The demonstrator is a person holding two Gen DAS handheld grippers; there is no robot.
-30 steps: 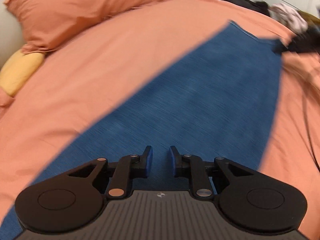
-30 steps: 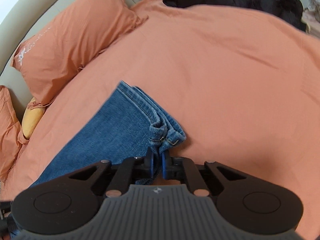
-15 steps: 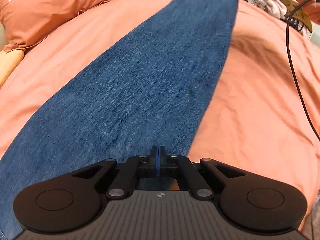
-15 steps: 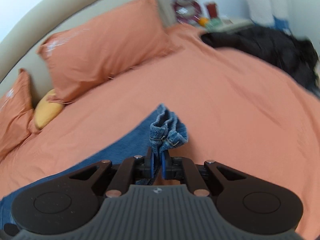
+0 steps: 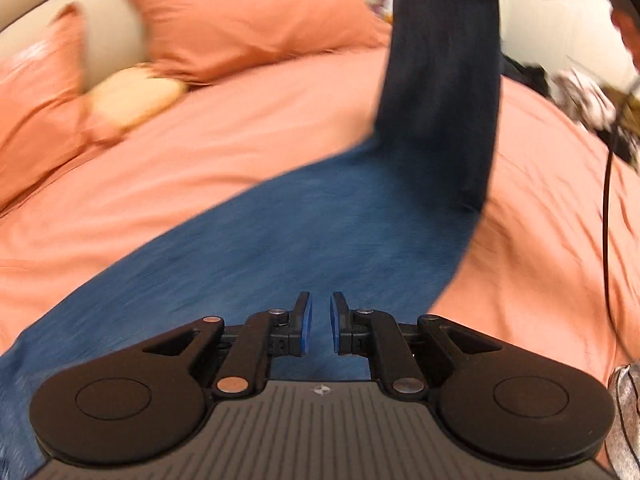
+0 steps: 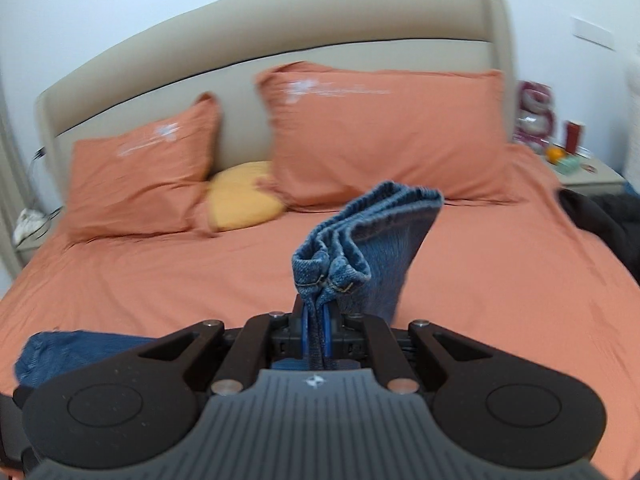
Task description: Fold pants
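Pants (image 6: 372, 248) of blue denim hang bunched at the hem from the right gripper (image 6: 316, 322), clamped tight on them. Left gripper (image 5: 319, 330) has just been opening; its jaws stand slightly parted over the denim, gripping nothing.

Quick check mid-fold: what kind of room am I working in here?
A bedroom, almost certainly. There is a bed with an orange sheet, a padded beige headboard, orange pillows and a nightstand with small items beside it.

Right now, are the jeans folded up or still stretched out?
Stretched out, not folded. The jeans run long across the bed, and the right gripper pinches the leg hems, lifting that end up.
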